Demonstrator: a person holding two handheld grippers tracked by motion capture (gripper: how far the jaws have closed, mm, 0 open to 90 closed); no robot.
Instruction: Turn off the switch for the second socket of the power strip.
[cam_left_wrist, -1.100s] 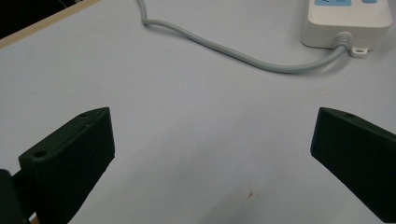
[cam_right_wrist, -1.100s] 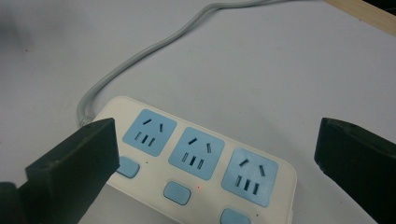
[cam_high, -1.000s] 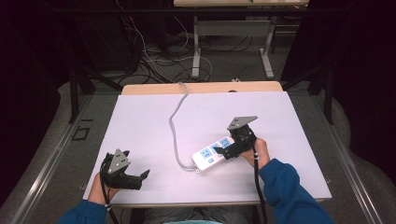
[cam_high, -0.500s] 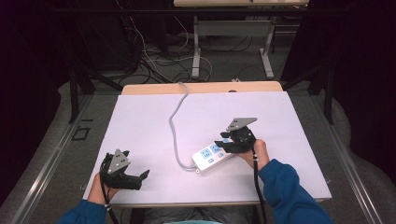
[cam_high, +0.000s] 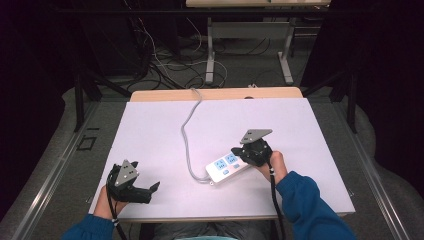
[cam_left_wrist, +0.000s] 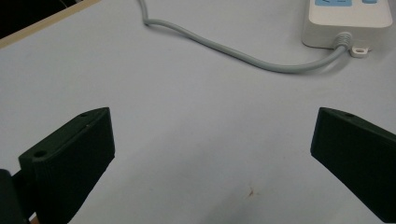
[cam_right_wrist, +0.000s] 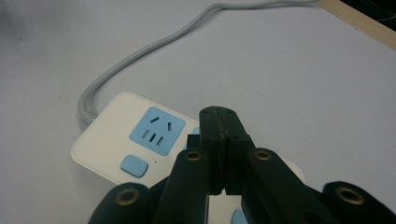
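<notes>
Power strip (cam_high: 227, 168): white with blue sockets, laid flat near the middle of the white tabletop (cam_high: 150, 130); a grey cord (cam_high: 186, 135) is trailed toward the far edge.
Right gripper (cam_high: 237, 151): fingers pressed together, held over the strip's right end.
Left gripper (cam_high: 153, 188): fingers spread wide, held at the near left edge, well apart from the strip.

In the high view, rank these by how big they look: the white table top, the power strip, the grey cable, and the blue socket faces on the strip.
1. White table top, by far the largest.
2. Grey cable: longest after the table top, though thin.
3. Power strip: shorter than the cable but much wider, so its rank against the cable depends on length versus area.
4. Blue socket faces, smallest; the two look alike.
</notes>
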